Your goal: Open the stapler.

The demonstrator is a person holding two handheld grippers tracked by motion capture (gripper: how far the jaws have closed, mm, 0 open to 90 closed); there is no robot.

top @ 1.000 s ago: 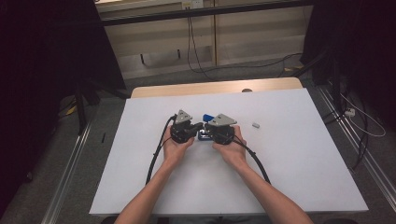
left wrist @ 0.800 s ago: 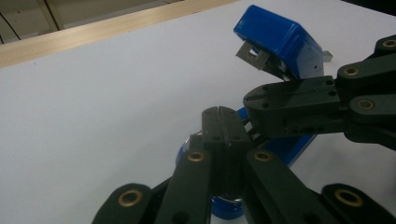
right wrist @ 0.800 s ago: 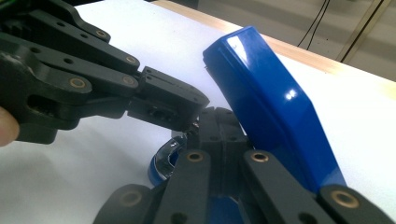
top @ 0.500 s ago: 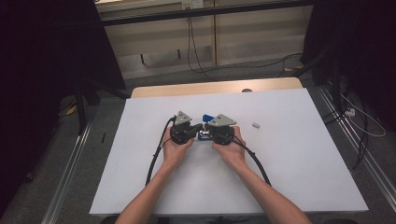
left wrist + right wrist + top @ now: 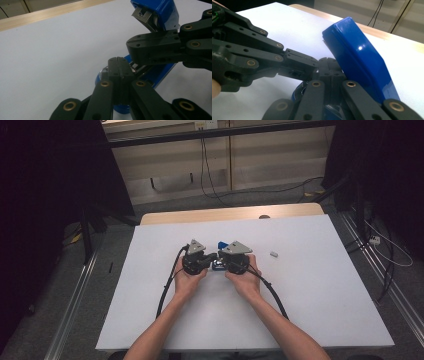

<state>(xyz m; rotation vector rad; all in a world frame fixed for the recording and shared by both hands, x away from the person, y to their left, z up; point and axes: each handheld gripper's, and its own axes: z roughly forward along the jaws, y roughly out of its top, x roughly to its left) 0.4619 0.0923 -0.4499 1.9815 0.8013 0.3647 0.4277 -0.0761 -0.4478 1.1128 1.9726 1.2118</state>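
Observation:
A blue stapler stands on the white table with its top arm swung up and its metal mouth showing. Its blue base lies under the jaws. My left gripper and right gripper meet tip to tip over the base, one held in each hand. In the left gripper view my left gripper has its jaws pressed together beside the stapler's metal track. My right gripper is shut too, against the raised arm. Whether either pinches a stapler part is hidden.
A small pale block lies on the table to the right of the hands. A wooden strip runs along the far edge. Black cables trail from both grippers toward the near edge. Dark floor and rails flank the table.

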